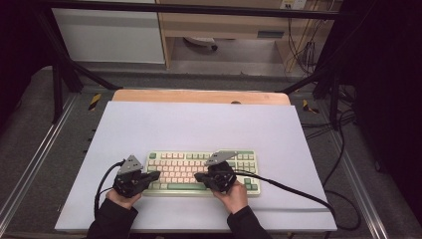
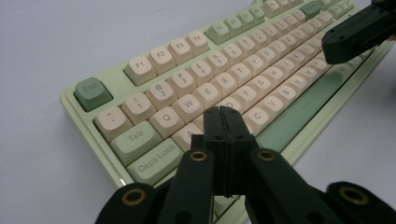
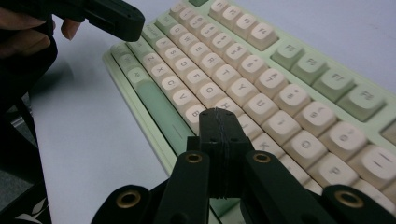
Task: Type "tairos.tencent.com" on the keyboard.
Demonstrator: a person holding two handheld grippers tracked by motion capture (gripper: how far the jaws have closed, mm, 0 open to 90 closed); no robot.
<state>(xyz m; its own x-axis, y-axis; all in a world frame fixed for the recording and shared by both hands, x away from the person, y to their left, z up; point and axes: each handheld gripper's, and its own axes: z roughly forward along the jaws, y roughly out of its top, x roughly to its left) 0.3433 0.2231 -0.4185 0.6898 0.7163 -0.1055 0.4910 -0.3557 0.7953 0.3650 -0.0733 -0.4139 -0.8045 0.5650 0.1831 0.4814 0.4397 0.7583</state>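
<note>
A pale green keyboard (image 1: 201, 172) with cream and green keys lies near the front of the white table top (image 1: 199, 129). My left gripper (image 1: 156, 175) hovers over the keyboard's left end, jaws pressed together with nothing between them; in the left gripper view its tip (image 2: 223, 112) sits above the keys near the A and S row of the keyboard (image 2: 154, 65). My right gripper (image 1: 197, 176) is shut too and points left over the keyboard's lower middle; its tip (image 3: 218, 113) hangs above the keys near the space bar of the keyboard (image 3: 261, 70).
The white sheet covers a wooden table (image 1: 199, 95) inside a black metal frame (image 1: 59, 74). Black cables (image 1: 298, 191) trail from both grippers across the table front. Cabinets and wiring stand beyond the far edge. The other gripper's tip (image 2: 355, 35) shows at the upper right of the left gripper view.
</note>
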